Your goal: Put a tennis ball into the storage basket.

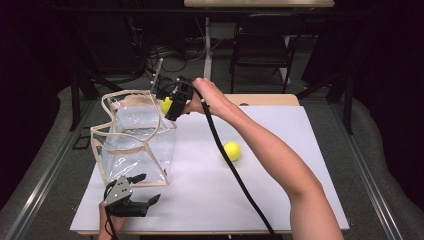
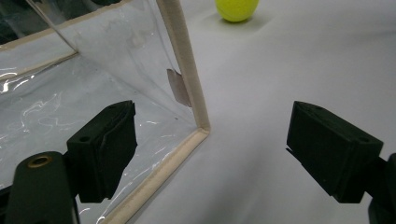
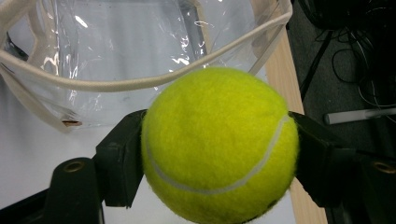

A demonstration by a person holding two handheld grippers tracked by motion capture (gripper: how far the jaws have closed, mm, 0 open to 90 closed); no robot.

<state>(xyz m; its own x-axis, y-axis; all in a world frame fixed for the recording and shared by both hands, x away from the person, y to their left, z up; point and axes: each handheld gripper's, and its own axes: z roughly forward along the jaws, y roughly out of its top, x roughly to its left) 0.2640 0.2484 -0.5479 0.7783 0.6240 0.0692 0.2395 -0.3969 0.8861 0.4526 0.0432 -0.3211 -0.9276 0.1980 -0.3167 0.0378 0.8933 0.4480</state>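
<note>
A clear plastic bag [image 1: 134,140] with cream edging stands open on the white table top, at the left. My right gripper [image 1: 167,106] is shut on a yellow tennis ball [image 1: 165,104] and holds it over the bag's far right rim. Up close, the held tennis ball [image 3: 219,144] sits squeezed between the two black jaws, with the bag's rim [image 3: 116,84] just beyond it. A second tennis ball [image 1: 232,151] lies on the table right of the bag. My left gripper [image 1: 144,189] rests open by the bag's near corner [image 2: 198,133], nothing between its jaws.
The white board [image 1: 280,200] covers most of the table, with a strip of wood [image 1: 265,99] at the far edge. A black folding chair [image 1: 262,45] and cables stand behind the table. My right forearm [image 1: 280,160] and its cable [image 1: 235,170] cross the right middle.
</note>
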